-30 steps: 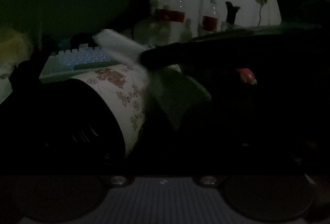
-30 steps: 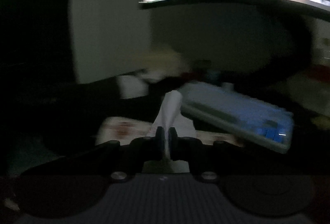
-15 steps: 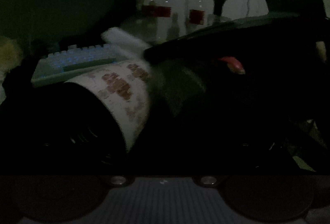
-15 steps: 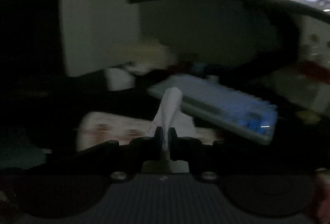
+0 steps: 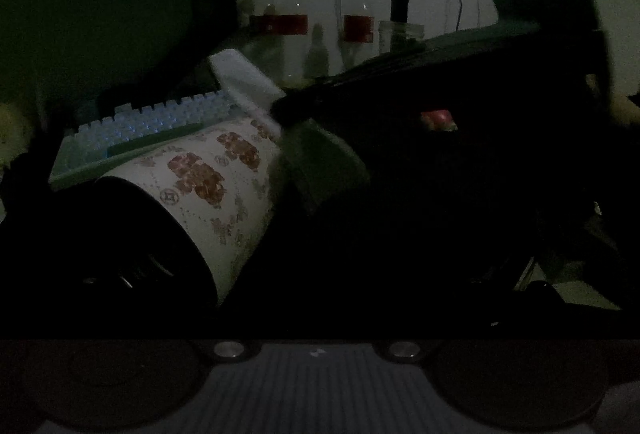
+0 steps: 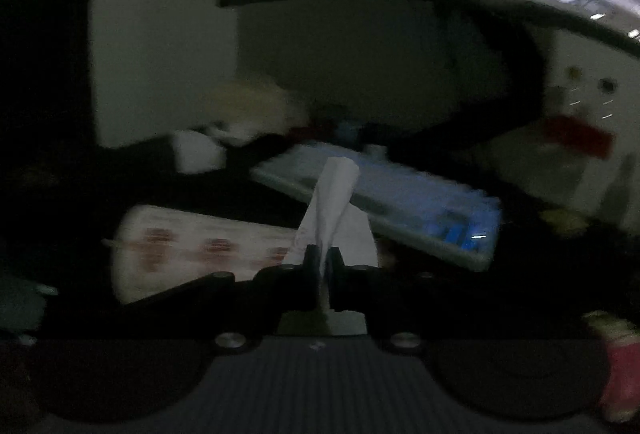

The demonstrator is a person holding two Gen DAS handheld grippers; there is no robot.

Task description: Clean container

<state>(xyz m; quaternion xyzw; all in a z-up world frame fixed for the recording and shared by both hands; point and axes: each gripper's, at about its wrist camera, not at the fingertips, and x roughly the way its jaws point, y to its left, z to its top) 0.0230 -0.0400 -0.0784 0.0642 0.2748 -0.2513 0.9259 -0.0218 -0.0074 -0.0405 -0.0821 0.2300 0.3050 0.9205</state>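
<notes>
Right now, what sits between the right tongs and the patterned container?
A white tissue, pinched in the right tongs, lies against the container. The left wrist view shows it draped over the container's rim.

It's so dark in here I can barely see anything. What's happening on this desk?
A person is wiping a patterned container with two handheld grippers. The left gripper seems to hold the container tilted on its side, though its fingers are lost in the dark. The right gripper is shut on a white tissue pressed near the container's rim, with a keyboard behind.
</notes>
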